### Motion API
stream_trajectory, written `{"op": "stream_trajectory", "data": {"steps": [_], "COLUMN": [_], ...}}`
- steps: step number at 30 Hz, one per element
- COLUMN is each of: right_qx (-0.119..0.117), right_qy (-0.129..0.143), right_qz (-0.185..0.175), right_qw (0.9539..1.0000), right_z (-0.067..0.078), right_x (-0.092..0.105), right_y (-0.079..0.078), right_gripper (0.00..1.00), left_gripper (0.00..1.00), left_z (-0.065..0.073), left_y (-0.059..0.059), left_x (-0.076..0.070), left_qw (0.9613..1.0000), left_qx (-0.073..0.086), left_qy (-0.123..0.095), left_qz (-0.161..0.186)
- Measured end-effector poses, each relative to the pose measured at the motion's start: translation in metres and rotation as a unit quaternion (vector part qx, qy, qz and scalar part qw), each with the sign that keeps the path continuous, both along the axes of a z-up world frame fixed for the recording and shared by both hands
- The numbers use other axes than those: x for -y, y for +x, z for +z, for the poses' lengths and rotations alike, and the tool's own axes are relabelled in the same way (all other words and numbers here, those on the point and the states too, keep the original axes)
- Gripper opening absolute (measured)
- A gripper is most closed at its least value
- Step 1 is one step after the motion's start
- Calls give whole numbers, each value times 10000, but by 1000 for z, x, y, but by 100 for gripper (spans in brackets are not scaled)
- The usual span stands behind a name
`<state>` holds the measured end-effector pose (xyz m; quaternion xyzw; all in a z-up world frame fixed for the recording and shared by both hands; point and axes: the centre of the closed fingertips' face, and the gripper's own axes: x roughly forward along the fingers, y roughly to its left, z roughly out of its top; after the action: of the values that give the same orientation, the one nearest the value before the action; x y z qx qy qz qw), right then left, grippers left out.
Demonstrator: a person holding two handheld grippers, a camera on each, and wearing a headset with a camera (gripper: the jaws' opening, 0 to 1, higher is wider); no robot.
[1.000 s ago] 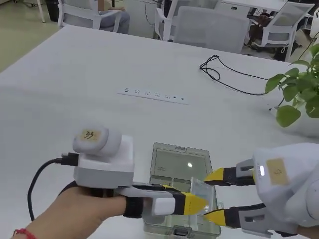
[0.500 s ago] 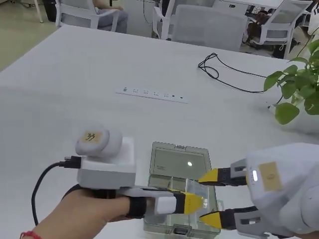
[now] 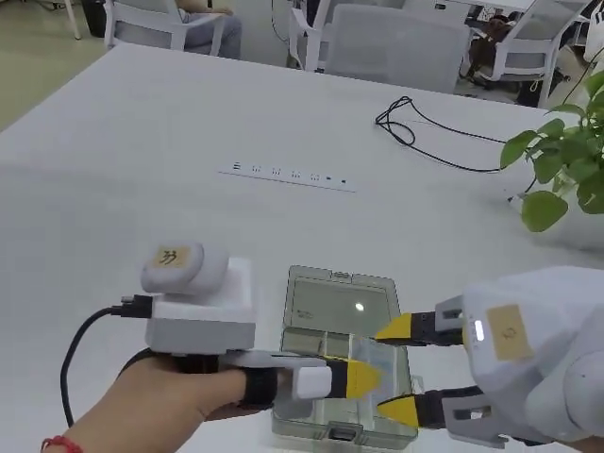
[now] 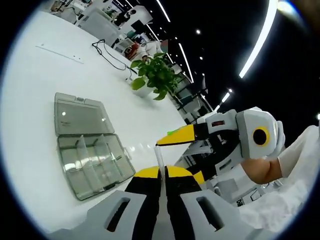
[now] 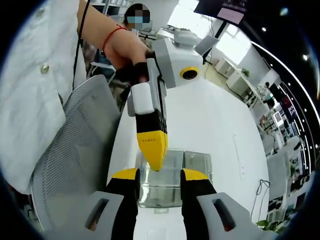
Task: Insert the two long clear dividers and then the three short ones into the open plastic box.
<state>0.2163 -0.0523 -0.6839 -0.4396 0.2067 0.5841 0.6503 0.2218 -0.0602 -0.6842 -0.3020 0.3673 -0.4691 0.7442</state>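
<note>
The open clear plastic box [image 3: 304, 423] lies near the table's front edge, its lid [image 3: 342, 304] folded back flat. In the left gripper view the box [image 4: 92, 167] has dividers standing inside it. My left gripper [image 3: 366, 376] hovers over the box, shut on a thin clear divider [image 3: 385, 359] that sticks out past its yellow tips [image 4: 158, 156]. My right gripper [image 3: 394, 368] is open, one yellow jaw on each side of that divider and not touching it. Seen from the right gripper [image 5: 160, 175], the left gripper's tip [image 5: 152, 145] points down between the jaws, above the box [image 5: 197, 162].
A white power strip [image 3: 288, 176] lies mid-table, a black cable [image 3: 425, 142] loops at the back right, and a green plant [image 3: 566, 179] stands at the right edge. White chairs line the far side. A grey mesh chair [image 5: 75, 140] is close behind.
My right gripper has slid a little left, bringing its open jaws closer around the divider. The left gripper has stayed over the box, still holding it.
</note>
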Motion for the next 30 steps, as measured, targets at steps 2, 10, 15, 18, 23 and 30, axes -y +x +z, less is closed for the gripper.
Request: {"op": "stream_trajectory", "data": {"steps": [2, 10, 15, 18, 23, 30], "right_qx": [10, -159, -457, -968, -1896, -2491], "right_qy": [2, 237, 527, 837, 1119, 1110], "right_qz": [-2, -160, -288, -310, -231, 90], "right_qw": [10000, 9995, 9971, 9913, 9752, 9620], "right_z": [0, 7, 19, 27, 34, 39], "right_x": [0, -3, -1, -2, -2, -7], "right_y": [1, 3, 7, 4, -5, -14], "right_gripper": [33, 34, 34, 31, 24, 18], "left_gripper": [0, 0, 0, 0, 0, 0], "left_z": [0, -2, -5, -1, 2, 11], "left_y": [1, 2, -1, -7, -17, -25], "left_x": [0, -3, -6, -4, -4, -6], "left_qw": [10000, 9999, 9977, 9925, 9729, 9530], "left_qx": [-2, 18, 607, 1112, 2073, 2775], "left_qy": [-11, -2, 259, 278, 462, 405], "left_qz": [27, 117, -150, -425, -909, -1143]}}
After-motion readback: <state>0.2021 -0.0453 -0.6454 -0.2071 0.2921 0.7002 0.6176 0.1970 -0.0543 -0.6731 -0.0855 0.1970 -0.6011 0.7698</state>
